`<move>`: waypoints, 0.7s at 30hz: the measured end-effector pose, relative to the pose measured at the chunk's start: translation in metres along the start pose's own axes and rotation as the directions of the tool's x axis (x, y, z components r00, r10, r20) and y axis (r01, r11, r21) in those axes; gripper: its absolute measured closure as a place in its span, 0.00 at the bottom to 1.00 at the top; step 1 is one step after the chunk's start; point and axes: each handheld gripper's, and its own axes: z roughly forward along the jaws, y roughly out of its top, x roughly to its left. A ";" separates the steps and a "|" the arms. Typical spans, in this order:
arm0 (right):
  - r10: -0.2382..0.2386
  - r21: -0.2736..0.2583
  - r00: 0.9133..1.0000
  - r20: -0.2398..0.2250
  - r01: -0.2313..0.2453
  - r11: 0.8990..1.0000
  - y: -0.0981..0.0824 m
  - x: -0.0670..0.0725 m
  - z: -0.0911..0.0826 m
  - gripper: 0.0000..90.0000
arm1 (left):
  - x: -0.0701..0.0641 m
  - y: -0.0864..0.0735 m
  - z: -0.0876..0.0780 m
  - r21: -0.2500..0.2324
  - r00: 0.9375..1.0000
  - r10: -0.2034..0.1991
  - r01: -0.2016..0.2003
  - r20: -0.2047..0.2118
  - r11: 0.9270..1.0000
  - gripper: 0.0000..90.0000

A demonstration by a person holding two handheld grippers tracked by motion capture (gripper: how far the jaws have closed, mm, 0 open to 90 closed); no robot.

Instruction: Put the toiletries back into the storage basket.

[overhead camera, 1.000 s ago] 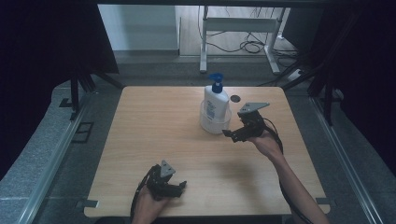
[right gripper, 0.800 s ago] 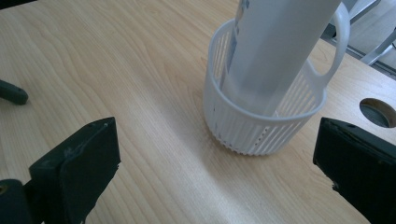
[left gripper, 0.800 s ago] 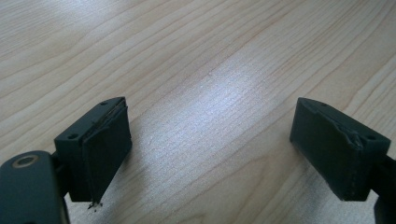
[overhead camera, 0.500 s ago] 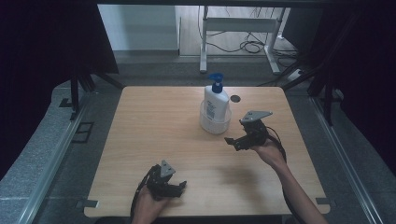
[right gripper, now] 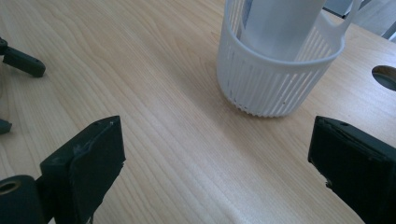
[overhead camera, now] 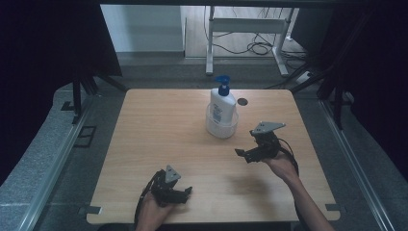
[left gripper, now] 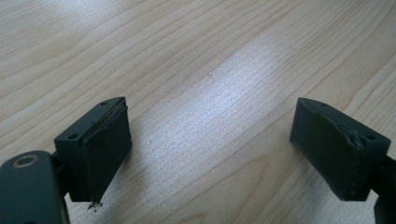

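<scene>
Wooden table – illegibly labelled pump bottle in basket, both grippers wide, empty

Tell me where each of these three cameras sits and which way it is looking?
High view: above the person's side, facing forward and down on the table; both forearms, left gripper and right gripper show.
Left gripper view: rides the left gripper, looking along its open black jaws at bare wood.
Right gripper view: rides the right gripper, looking past its open jaws at the white basket holding the pump bottle.
Shared: high and right gripper views both show basket and bottle.
</scene>
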 end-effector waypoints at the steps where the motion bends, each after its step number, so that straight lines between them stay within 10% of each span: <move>1: -0.001 0.001 1.000 0.002 0.001 1.000 -0.001 0.001 -0.001 0.04 | 0.000 0.000 0.000 0.000 1.000 0.000 0.000 0.000 1.000 0.13; 21: -0.046 0.025 0.998 0.053 0.045 0.999 -0.027 0.010 -0.023 0.01 | 0.000 0.000 0.000 0.000 1.000 -0.001 0.001 -0.002 1.000 0.13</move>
